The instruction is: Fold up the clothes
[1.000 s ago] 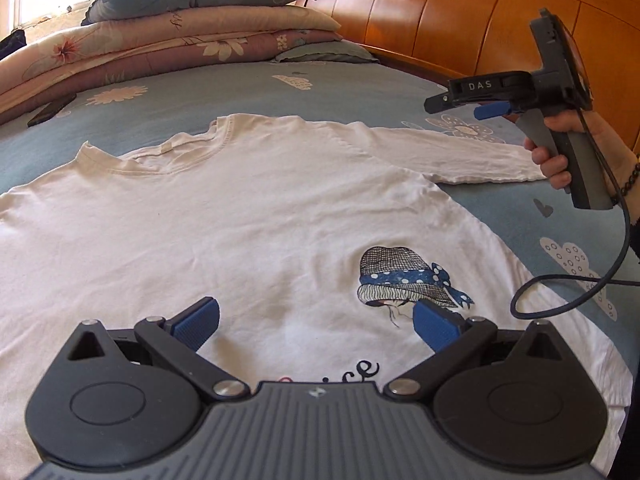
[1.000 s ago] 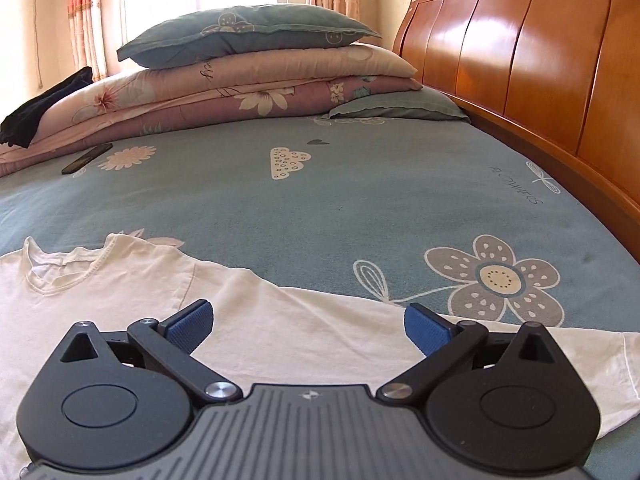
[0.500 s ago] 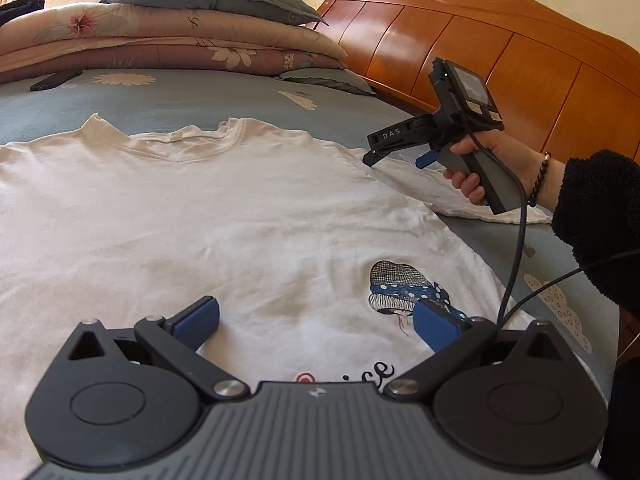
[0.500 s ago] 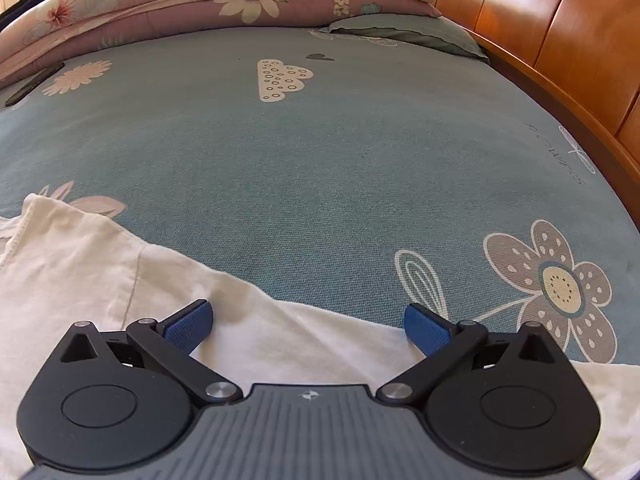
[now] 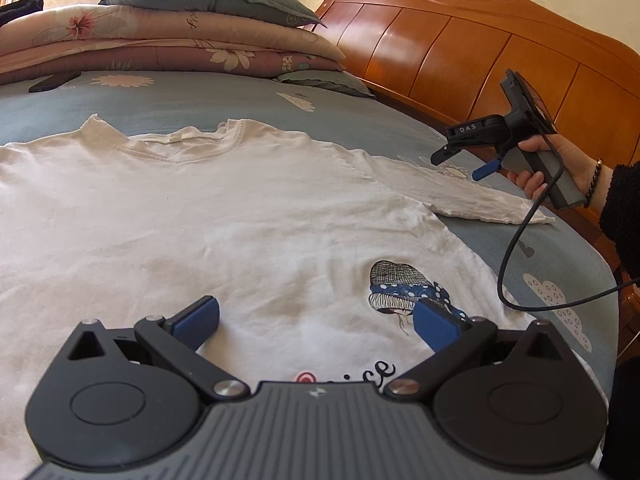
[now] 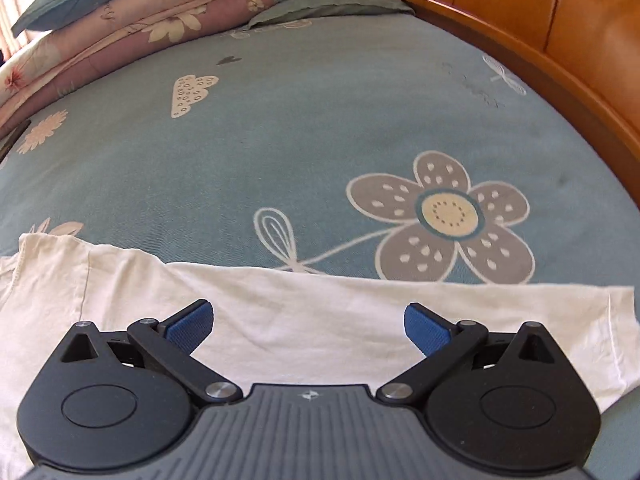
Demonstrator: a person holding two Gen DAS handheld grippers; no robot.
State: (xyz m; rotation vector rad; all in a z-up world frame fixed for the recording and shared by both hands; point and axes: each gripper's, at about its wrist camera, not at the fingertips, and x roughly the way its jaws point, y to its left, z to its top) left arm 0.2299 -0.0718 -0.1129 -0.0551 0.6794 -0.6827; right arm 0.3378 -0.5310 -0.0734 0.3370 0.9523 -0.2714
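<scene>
**White T-shirt spread flat, both grippers held wide over it**

The lower part of the white T-shirt (image 5: 224, 216) is hidden behind the body of the left gripper (image 5: 316, 318), and the printed word near the hem is cut off so that only its last letters can be read. The shirt's far sleeve is cut off at 9 o'clock in the left wrist view. In the right wrist view only one sleeve (image 6: 360, 320) and a piece of the collar at 9 o'clock are seen; the rest of the shirt is out of frame.

The T-shirt is laid face up on the blue patterned bedsheet (image 6: 320, 128), collar toward 12 o'clock. The left gripper is held just above the shirt's lower front, jaws spread wide and gripping nothing, with the printed figure (image 5: 404, 284) at its 1 o'clock. The right gripper (image 6: 308, 318), seen at 2 o'clock from the left wrist in a hand (image 5: 540, 164), is likewise spread wide and empty, poised over the sleeve; contact with the cloth cannot be made out. Stacked pillows and quilts (image 5: 168, 36) are piled at 11 o'clock beside the wooden headboard (image 5: 480, 60).
</scene>
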